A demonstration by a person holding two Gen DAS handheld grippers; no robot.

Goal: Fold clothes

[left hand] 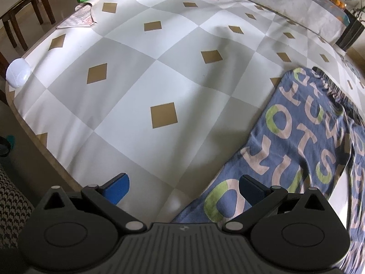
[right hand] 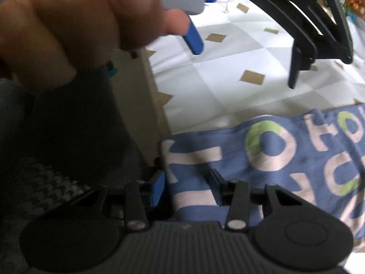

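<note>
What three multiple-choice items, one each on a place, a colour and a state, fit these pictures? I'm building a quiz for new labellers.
1. In the left wrist view, where does the blue garment lie?
A. On the right of the picture, on the table
B. At the far left, by the chairs
C. Draped over a chair

2. What colour are the diamonds on the tablecloth?
A. Red
B. Tan
C. Black

3. How do the fingers of the left gripper stand?
A. Shut on the garment
B. Shut on a newspaper
C. Wide apart, gripping nothing

Key: 1 A, the lettered cloth fills the right side of that view. 2 B, every diamond is tan on the grey and white checks. 3 C, bare tablecloth shows between them.
</note>
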